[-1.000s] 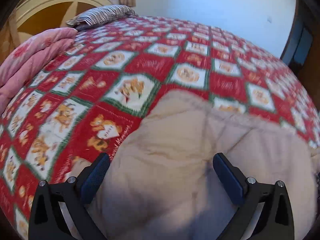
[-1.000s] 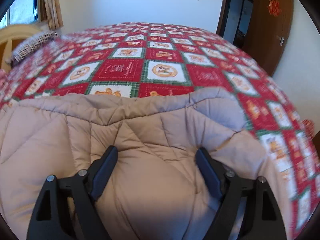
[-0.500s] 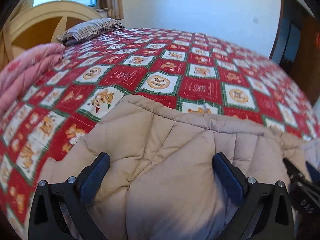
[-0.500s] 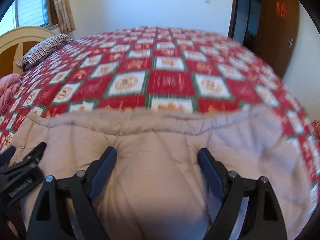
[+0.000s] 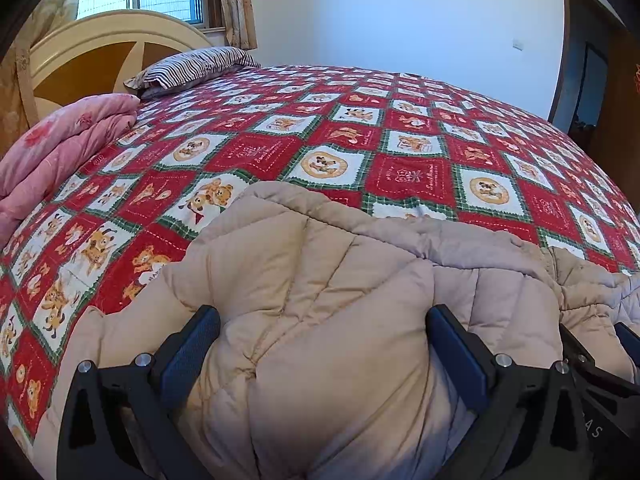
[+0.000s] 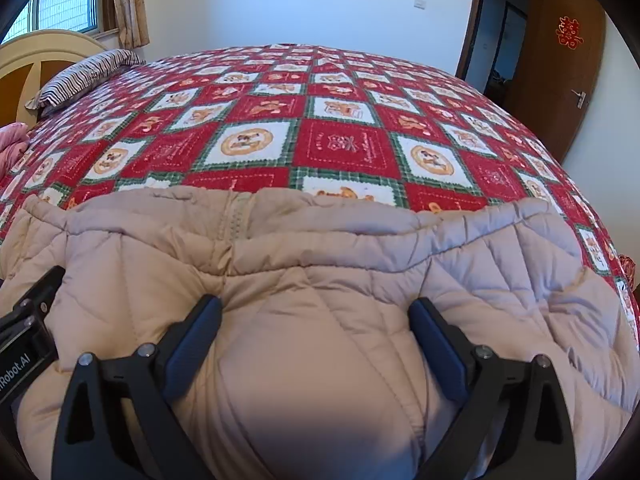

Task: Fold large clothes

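Item: one beige quilted coat (image 6: 320, 264), lying at the near edge of the bed (image 6: 344, 148), 6 o'clock in both views.

Step, as judged: a fold just laid, release in hand. Next move likely calls for a fresh grasp on an edge.

Left hand-held gripper (image 5: 324, 344): wide, coat bulging between the fingers, grip unclear.

Right hand-held gripper (image 6: 316, 336): jaws opening, coat between them, not pinched.

Also: one striped pillow (image 5: 192, 66) at 11 o'clock; one pink quilt (image 5: 60, 148) at 9 o'clock.
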Demonstrator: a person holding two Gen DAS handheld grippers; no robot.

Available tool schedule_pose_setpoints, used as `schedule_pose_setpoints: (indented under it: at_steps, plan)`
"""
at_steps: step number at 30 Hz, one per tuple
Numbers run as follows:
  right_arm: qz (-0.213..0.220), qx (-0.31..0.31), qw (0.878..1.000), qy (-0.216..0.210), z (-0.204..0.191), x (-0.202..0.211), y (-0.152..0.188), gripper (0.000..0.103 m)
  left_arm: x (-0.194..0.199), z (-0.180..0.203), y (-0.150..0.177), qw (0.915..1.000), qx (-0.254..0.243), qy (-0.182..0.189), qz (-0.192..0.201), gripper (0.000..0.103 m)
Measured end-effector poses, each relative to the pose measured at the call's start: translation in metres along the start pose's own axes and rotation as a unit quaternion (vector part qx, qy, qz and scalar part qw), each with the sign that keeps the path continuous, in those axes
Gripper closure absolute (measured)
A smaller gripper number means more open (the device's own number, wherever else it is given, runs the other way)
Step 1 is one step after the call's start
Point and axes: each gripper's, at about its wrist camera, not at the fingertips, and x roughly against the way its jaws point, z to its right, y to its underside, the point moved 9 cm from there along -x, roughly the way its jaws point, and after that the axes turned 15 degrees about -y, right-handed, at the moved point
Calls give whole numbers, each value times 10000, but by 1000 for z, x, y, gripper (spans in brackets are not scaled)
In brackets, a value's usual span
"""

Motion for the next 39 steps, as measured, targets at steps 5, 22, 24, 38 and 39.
schedule_pose_setpoints:
  at_steps: [5,22,24,38,39]
  plan:
    - [-234,103,9996,88,-2,-4,1,4,11,-4,-3,9972,-616,165,-386,1]
    - [-175,420,9984,340,-18,45,67,0,22,-110,68,9983,270,-28,-510,1]
    - [-257,428,9980,374,-19,45,66,0,33,-122,69,9977,369,12,-563,1]
    - [259,329,9990,165,-30,109,134,0,54,-147,120,9878,1168,737,-718,1]
    - [225,369,9989,208,-31,108,133,0,53,-144,119,9876,1162,776,-712,1]
